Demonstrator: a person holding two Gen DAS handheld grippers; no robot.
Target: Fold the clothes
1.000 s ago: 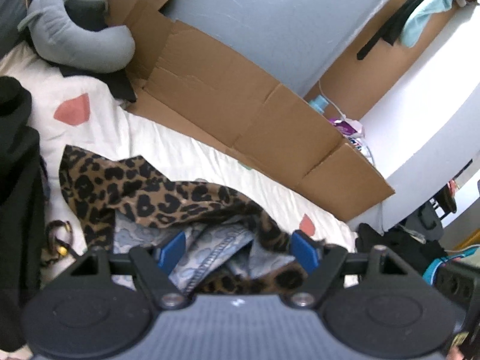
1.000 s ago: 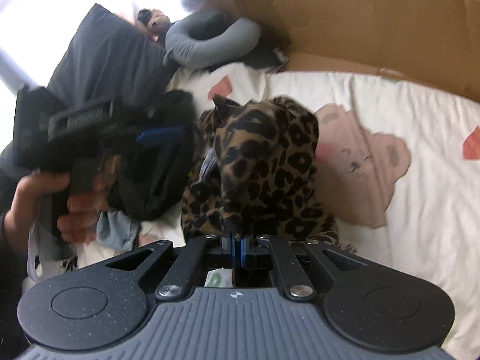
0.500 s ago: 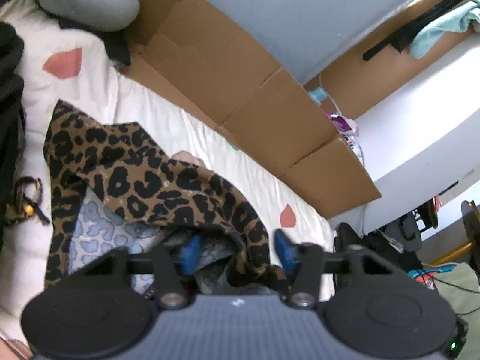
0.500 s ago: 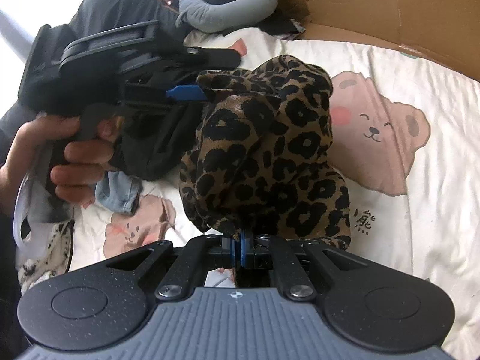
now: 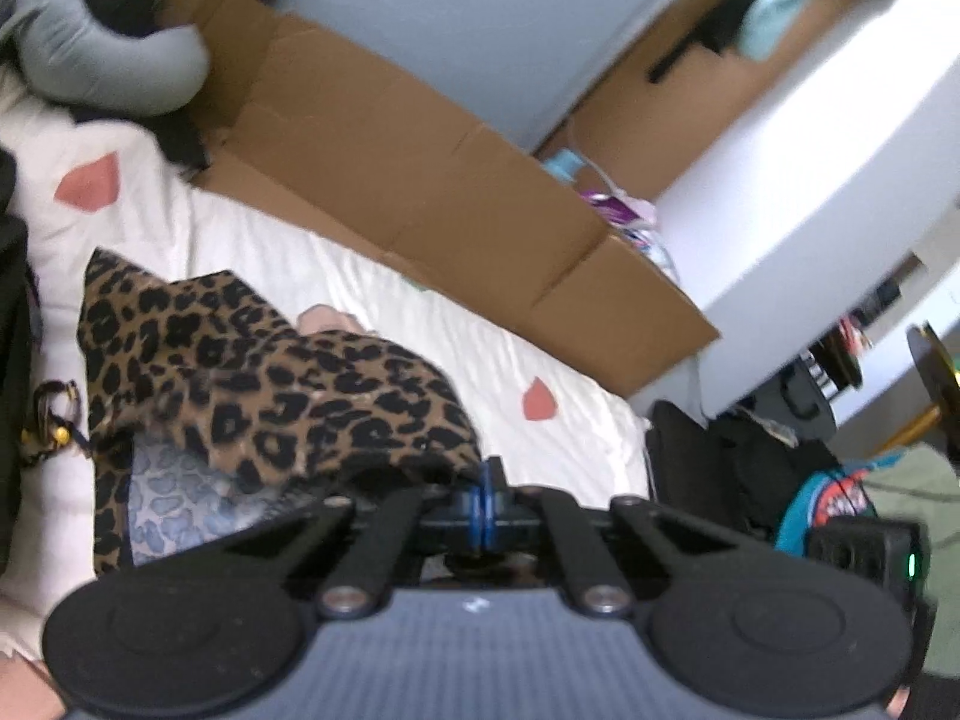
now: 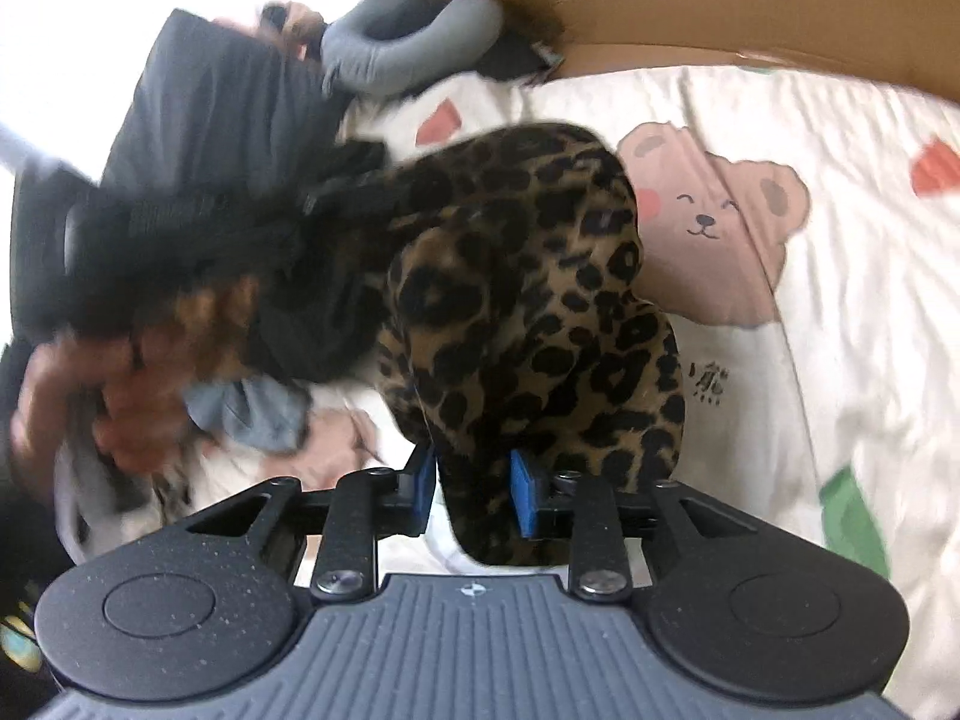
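Since half a second ago the two grippers have swapped roles: the left gripper (image 5: 487,495), then spread with cloth between its pads, now has its blue pads pressed together on an edge of the leopard-print garment (image 5: 270,384), while the right gripper (image 6: 471,489), then pinched tight, now stands partly open, its blue pads apart on either side of a hanging fold of the same garment, perhaps brushing it but not clamping it.

Outward from the jaws, the garment is bunched and partly lifted over the bear-print bedsheet (image 6: 810,330), its pale blue-grey lining (image 5: 180,498) showing underneath. A person's hand (image 6: 96,396), blurred, holds the left tool. Flattened cardboard (image 5: 420,180) and a grey neck pillow (image 5: 114,60) lie beyond.

Risk, as a judgement: with only one pinch holding, the loose cloth may slump and twist, so any fold could come out crooked; the narrow left grip could also slip off the edge.
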